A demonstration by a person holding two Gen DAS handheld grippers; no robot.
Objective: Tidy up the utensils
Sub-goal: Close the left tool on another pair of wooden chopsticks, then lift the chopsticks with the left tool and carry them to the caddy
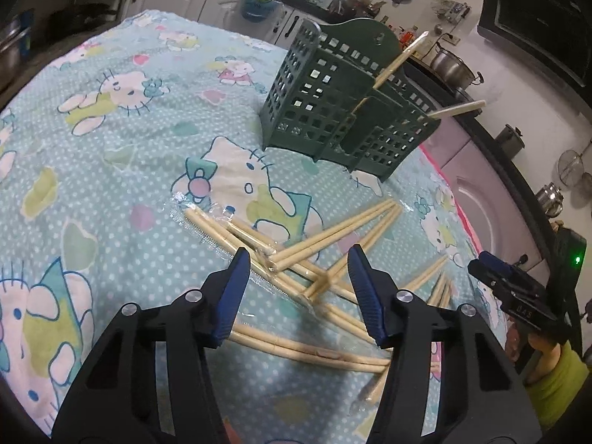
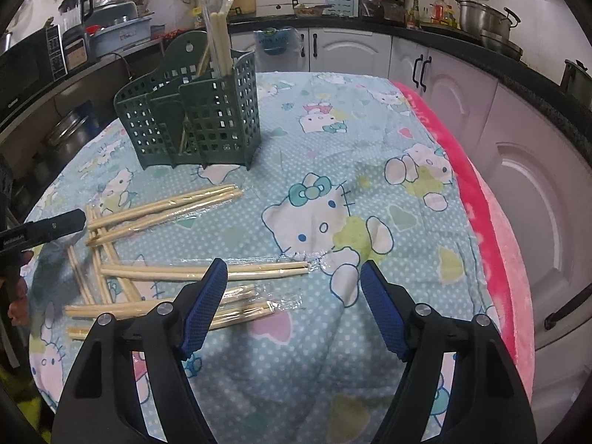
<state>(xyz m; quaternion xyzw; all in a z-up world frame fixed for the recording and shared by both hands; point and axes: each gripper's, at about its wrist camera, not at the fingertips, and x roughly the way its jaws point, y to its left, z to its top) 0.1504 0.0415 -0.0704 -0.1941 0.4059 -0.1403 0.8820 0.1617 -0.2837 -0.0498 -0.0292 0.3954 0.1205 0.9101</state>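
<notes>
Several pairs of wrapped wooden chopsticks (image 1: 325,236) lie scattered on the patterned cloth; they also show in the right wrist view (image 2: 166,207). A green perforated utensil holder (image 1: 333,107) stands upright behind them and holds a few chopstick pairs (image 2: 218,37); it also shows in the right wrist view (image 2: 207,111). My left gripper (image 1: 299,262) is open and empty, hovering just above the pile. My right gripper (image 2: 292,273) is open and empty above the cloth, right of the chopsticks. It also shows at the right edge of the left wrist view (image 1: 481,262).
The table is covered by a light blue cartoon-cat cloth (image 2: 370,140) with a pink blanket edge (image 2: 481,185) on the right. Kitchen cabinets (image 2: 518,129) and a counter with pots (image 2: 484,18) surround the table.
</notes>
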